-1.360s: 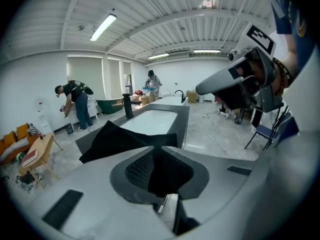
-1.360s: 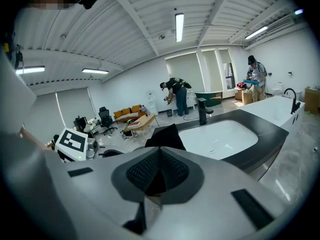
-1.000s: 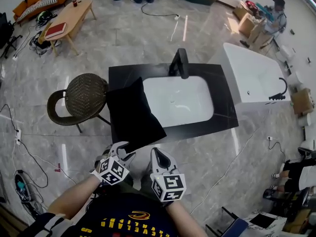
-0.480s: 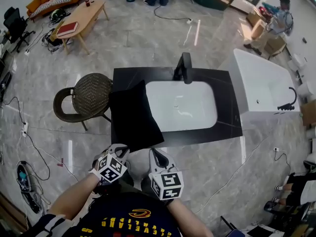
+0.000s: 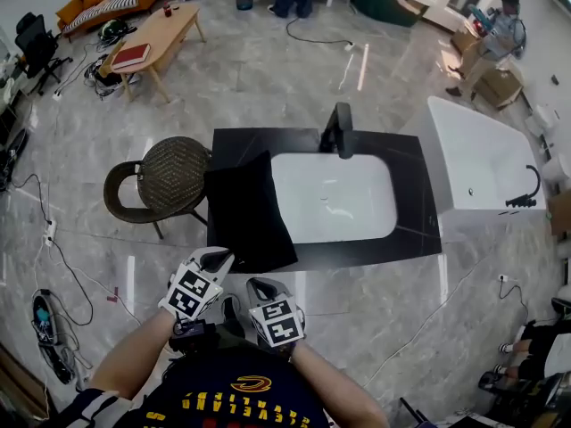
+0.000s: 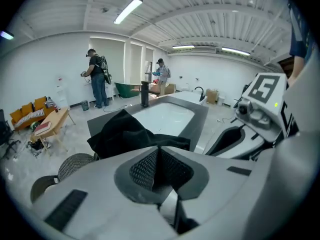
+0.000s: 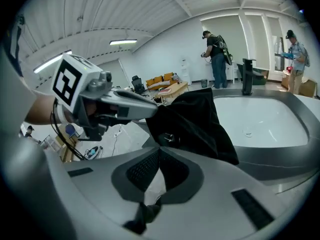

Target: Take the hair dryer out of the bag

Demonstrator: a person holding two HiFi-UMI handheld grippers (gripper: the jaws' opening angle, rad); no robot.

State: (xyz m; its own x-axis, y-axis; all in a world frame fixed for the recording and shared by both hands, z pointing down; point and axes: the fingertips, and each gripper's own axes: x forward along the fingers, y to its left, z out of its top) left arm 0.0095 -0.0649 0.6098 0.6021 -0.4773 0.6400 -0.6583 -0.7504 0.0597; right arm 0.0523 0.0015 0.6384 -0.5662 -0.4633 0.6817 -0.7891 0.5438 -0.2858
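A black cloth bag lies slumped on the left end of the black counter, beside the white sink. No hair dryer shows in any view. My left gripper hangs in front of the counter's near edge, short of the bag; its jaws are closing, almost together, with nothing between them. My right gripper is lower and closer to my body, shut and empty. In the right gripper view the bag lies ahead past the left gripper.
The white sink basin with a black faucet fills the counter's middle. A wicker chair stands against the counter's left side. A white bathtub is at the right. Cables run over the marble floor; people stand far back.
The left gripper's jaws have come together and it has risen a little toward the counter. The right gripper has dropped back toward my body.
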